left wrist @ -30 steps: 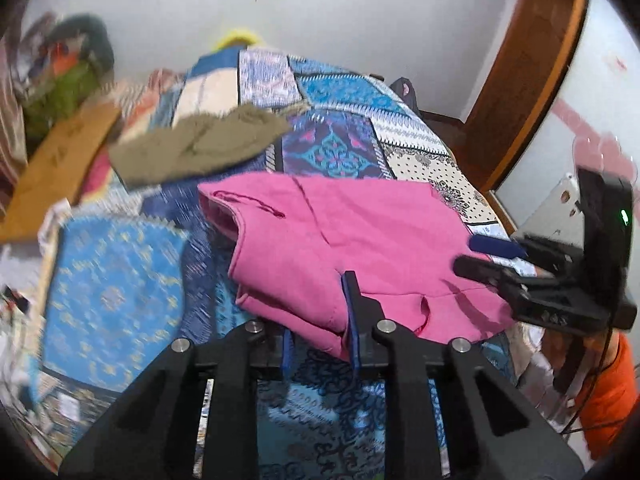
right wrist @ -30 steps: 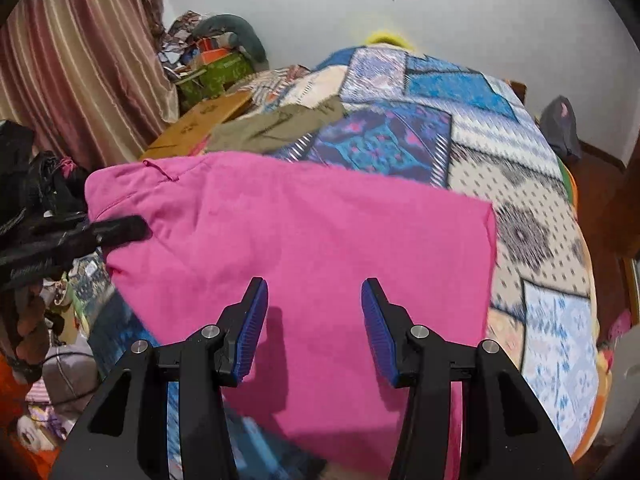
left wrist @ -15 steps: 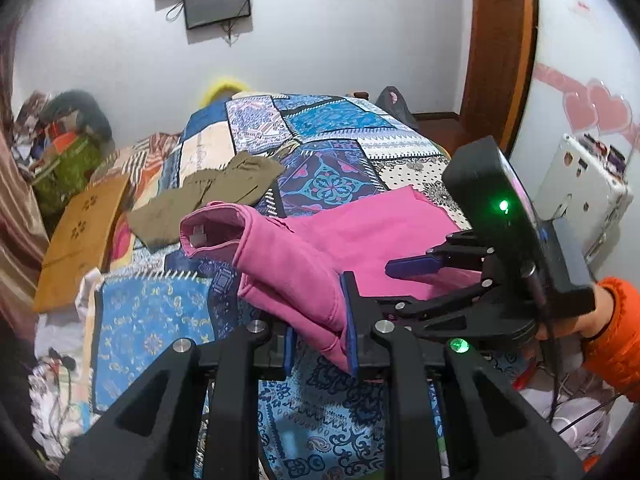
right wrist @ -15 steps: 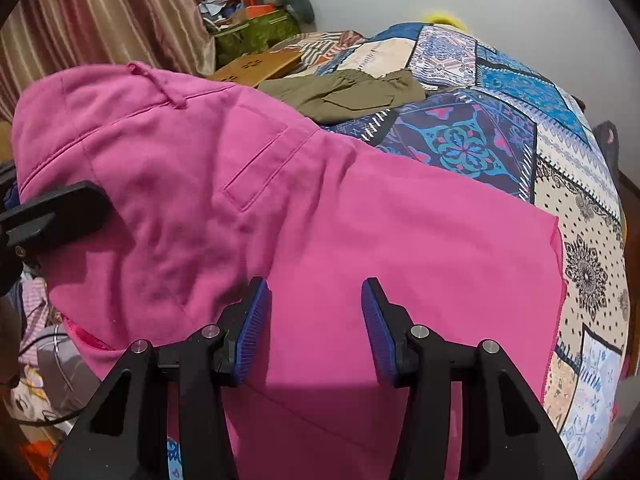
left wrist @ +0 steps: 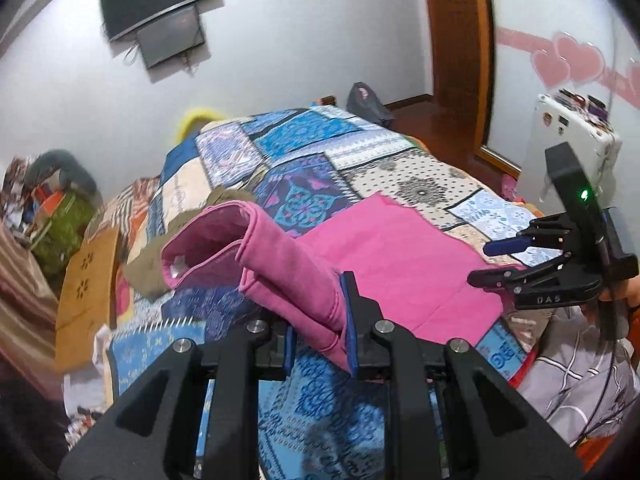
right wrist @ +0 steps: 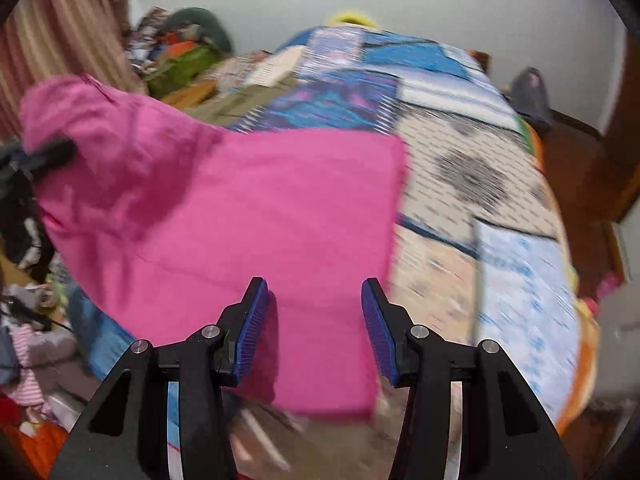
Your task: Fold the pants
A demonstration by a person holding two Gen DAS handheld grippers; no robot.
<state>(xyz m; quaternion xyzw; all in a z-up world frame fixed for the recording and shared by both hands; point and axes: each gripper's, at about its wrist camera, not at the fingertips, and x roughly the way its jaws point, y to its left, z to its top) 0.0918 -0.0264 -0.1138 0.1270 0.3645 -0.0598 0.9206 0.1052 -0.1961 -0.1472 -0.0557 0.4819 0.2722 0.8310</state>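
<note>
Pink pants (left wrist: 384,256) lie on the patchwork bed cover, one end lifted. My left gripper (left wrist: 320,336) is shut on the pants' waistband end, which rises toward the camera with the open waist (left wrist: 200,248) showing. My right gripper (right wrist: 316,328) is open and empty, hovering just above the flat near part of the pants (right wrist: 280,220). It also shows in the left wrist view (left wrist: 496,264), at the pants' right edge. In the right wrist view the left gripper's finger (right wrist: 48,152) pinches the raised pink cloth at far left.
An olive garment (left wrist: 180,232) lies behind the pink pants on the patchwork bed (left wrist: 400,176). A cardboard piece (left wrist: 88,288) and cluttered bags sit left of the bed. A wooden door (left wrist: 460,60) and white box (left wrist: 568,152) stand right. A striped curtain (right wrist: 68,40) hangs left.
My left gripper has lifted the waistband end higher and pulled it back. My right gripper has drawn back to the right, away from the left one, and stays open; its view is motion-blurred.
</note>
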